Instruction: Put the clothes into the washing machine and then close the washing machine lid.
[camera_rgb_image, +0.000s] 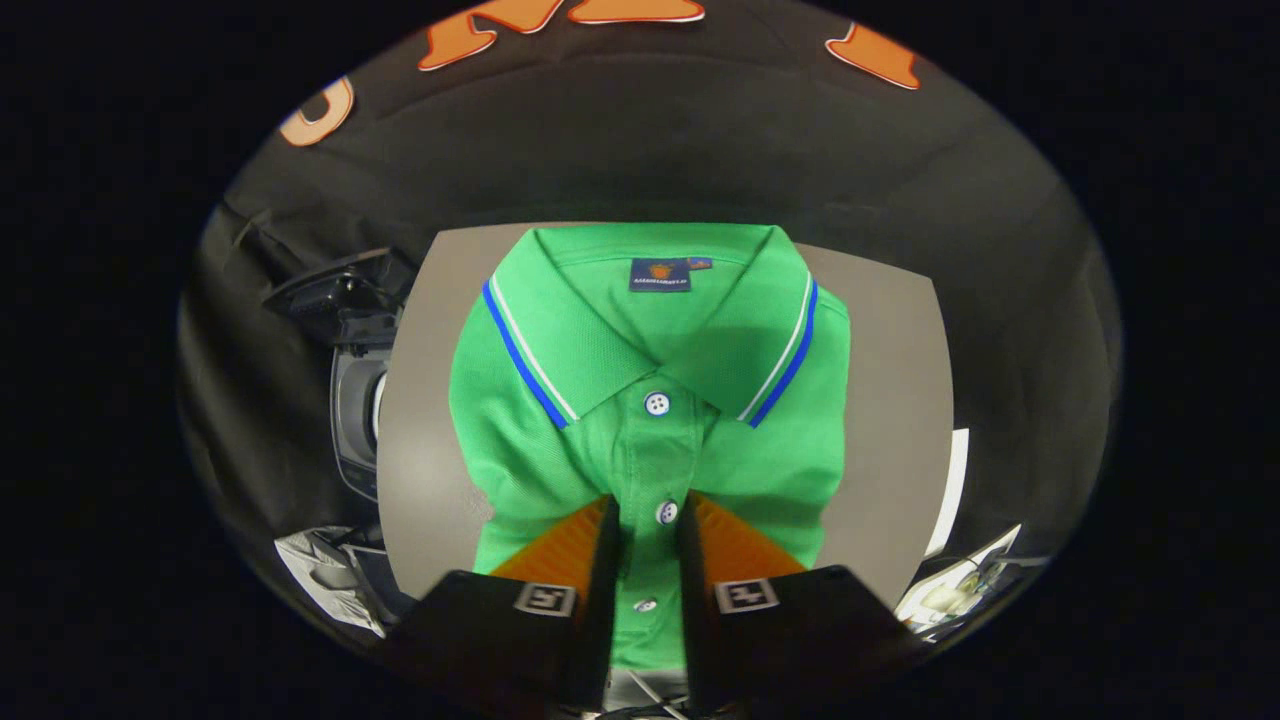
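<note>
A folded green polo shirt (650, 400) with a blue-and-white striped collar and white buttons lies on a grey tabletop (890, 400). My gripper (650, 508) is down on the shirt's front, its fingers close together on either side of the button placket. The cloth puckers around the fingertips (608, 520), and a narrow strip of fabric with two buttons sits pinched between them. The collar and neck label lie just beyond the fingers. Left of the table, lower down, stands a grey washing machine (355, 420) with a dark raised lid (340, 290).
The booth's black cloth wall hangs behind and around the table. Crumpled pale material (325, 580) lies low on the left, below the machine. White objects (960, 580) sit past the table's right edge.
</note>
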